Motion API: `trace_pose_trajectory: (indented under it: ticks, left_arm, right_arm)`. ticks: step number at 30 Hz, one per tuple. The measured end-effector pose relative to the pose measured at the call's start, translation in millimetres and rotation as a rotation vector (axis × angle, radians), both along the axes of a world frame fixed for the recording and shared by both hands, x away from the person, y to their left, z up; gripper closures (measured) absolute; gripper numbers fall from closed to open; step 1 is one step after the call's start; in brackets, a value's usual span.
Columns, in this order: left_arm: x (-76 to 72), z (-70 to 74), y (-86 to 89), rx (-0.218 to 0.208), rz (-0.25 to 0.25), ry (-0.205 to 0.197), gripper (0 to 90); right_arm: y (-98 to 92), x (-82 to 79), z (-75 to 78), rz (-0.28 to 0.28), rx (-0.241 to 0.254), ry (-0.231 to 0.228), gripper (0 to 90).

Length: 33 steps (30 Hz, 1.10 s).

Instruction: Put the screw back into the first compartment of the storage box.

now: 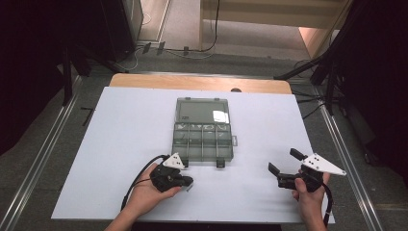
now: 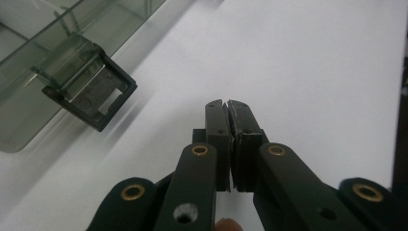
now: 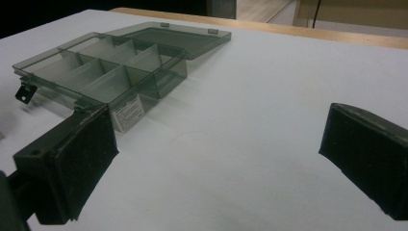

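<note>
The smoky translucent compartment box (image 1: 203, 137) lies open in the middle of the white tabletop (image 1: 120, 144), its lid (image 1: 202, 110) folded flat on the far side of the tray and its dividers showing empty cells as far as the pictures tell. The left claw (image 1: 188, 182) sits just in front of the box's near-left corner, its jaws pressed together; the left gripper view shows pad meeting pad with nothing visibly between them, though the high view hints at a tiny pale speck at the tip that is too small to identify. Close beside it, the box's left front latch (image 2: 89, 89) hangs open off the tray rim. The right claw (image 1: 284, 163) waits well to the right of the box, jaws spread wide and empty. If the step is working that latch or loading the tray, the left claw should probably open a little before approaching, come in level with the rim, and avoid shoving the light box. The right claw could steady the box's right wall (image 3: 159, 82) so it does not skid.
</note>
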<state>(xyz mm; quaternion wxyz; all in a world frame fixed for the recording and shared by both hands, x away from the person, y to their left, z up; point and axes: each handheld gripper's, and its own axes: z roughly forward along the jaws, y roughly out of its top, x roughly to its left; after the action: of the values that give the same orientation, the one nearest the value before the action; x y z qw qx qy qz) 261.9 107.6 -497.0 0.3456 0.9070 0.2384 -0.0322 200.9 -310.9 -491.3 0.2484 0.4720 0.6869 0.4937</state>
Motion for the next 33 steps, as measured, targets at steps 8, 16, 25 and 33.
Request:
trace_pose_trajectory:
  ticks: [8,16,25,33]
  left_arm:
    - [4.0,10.9,2.5,-0.015,0.018,-0.032,88.1]
    - [8.6,20.4,2.7,-0.048,0.026,-0.035,88.1]
    - [17.1,33.5,2.4,-0.077,0.035,-0.059,88.1]
    - [27.9,44.4,1.7,-0.08,0.042,-0.078,88.1]
  right_arm:
    - [-2.1,-0.9,0.5,-0.004,0.0,-0.004,0.0]
    - [-2.1,-0.5,0.2,-0.003,0.004,-0.004,0.0]
    - [-0.7,-0.4,0.0,-0.003,0.002,-0.002,0.0]
    - [0.3,-0.4,0.1,-0.001,0.002,-0.001,0.0]
